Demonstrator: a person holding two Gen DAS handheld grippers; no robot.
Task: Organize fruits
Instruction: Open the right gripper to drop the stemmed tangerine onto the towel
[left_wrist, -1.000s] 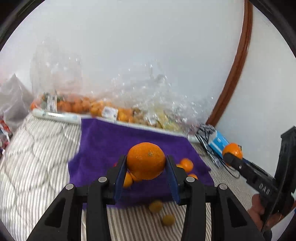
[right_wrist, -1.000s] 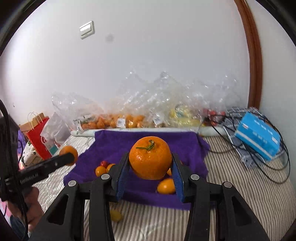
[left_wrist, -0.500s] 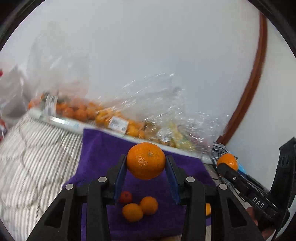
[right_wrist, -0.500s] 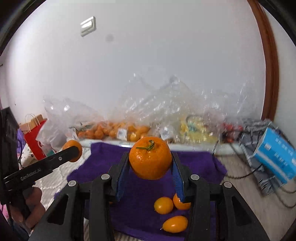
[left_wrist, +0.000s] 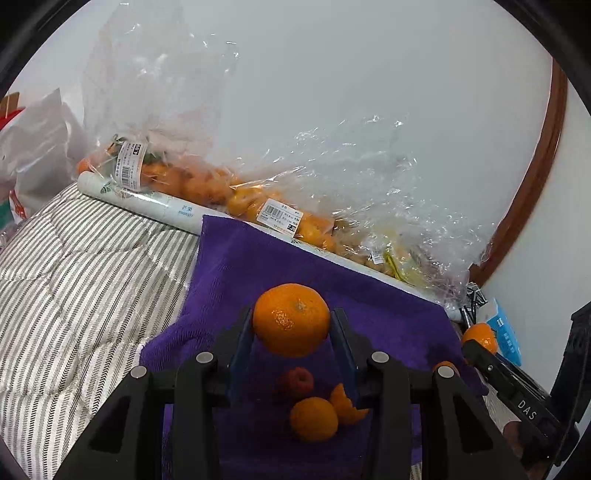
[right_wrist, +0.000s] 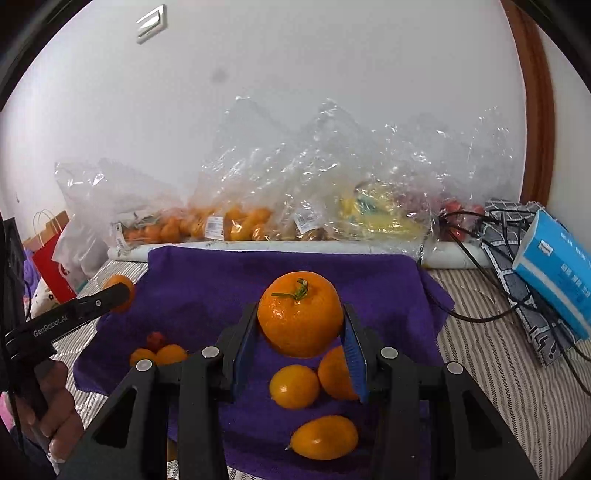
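In the left wrist view my left gripper (left_wrist: 291, 325) is shut on an orange mandarin (left_wrist: 291, 319), held above a purple towel (left_wrist: 258, 266). Under it on the towel lie a red fruit (left_wrist: 297, 380) and two small orange fruits (left_wrist: 314, 419). In the right wrist view my right gripper (right_wrist: 301, 325) is shut on a stemmed mandarin (right_wrist: 300, 314) over the same purple towel (right_wrist: 207, 280). Several yellow-orange fruits (right_wrist: 294, 386) lie below it, and a small cluster (right_wrist: 159, 352) sits at the towel's left. Each gripper shows at the edge of the other's view, fruit in its tips.
Clear plastic bags of oranges (left_wrist: 192, 184) and other fruit (right_wrist: 373, 214) line the wall behind a white roll (left_wrist: 147, 203). A blue box (right_wrist: 554, 266), cables and patterned cloth lie right. Striped bedding (left_wrist: 74, 266) surrounds the towel. A red paper bag (right_wrist: 51, 258) stands left.
Both grippers have moved forward and down over the towel, each keeping its mandarin. The fruits lying on the towel now appear closer, under the fingers.
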